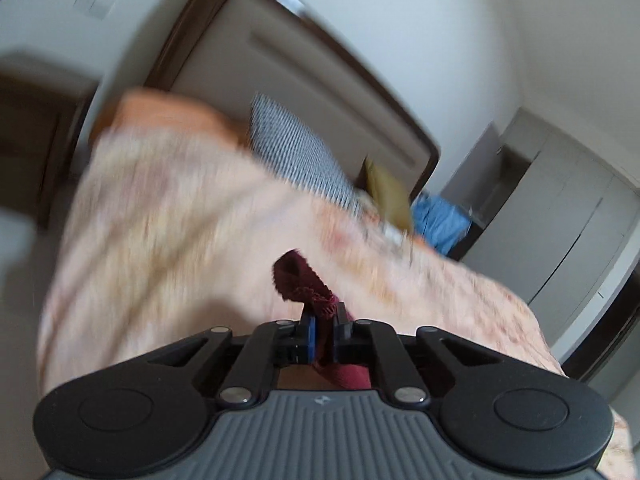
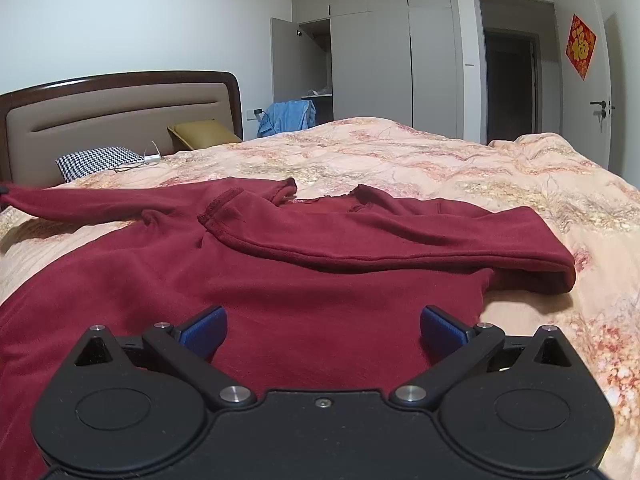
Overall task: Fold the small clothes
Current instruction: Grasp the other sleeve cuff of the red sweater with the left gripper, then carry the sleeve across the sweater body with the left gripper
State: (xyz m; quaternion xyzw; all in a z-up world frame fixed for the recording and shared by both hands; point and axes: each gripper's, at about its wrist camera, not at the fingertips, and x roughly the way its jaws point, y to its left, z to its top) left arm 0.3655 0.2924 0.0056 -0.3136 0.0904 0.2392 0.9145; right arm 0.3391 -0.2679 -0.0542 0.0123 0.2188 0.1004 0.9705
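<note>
A dark red long-sleeved top (image 2: 280,280) lies spread on the floral bed cover (image 2: 440,160). Its right sleeve is folded across the chest, and its left sleeve (image 2: 80,200) stretches off to the left edge of the right wrist view. In the blurred left wrist view my left gripper (image 1: 323,316) is shut on the cuff of that sleeve (image 1: 304,280), which sticks up between the blue pads and hangs below them. My right gripper (image 2: 322,328) stands open just above the lower body of the top, with nothing between its fingers.
A padded headboard (image 2: 112,116) stands at the far left. By it lie a checked pillow (image 2: 96,160), a mustard cushion (image 2: 204,132) and a white charger with cable (image 2: 152,158). Beyond the bed are a blue garment (image 2: 288,116), grey wardrobes (image 2: 380,52) and a doorway (image 2: 512,80).
</note>
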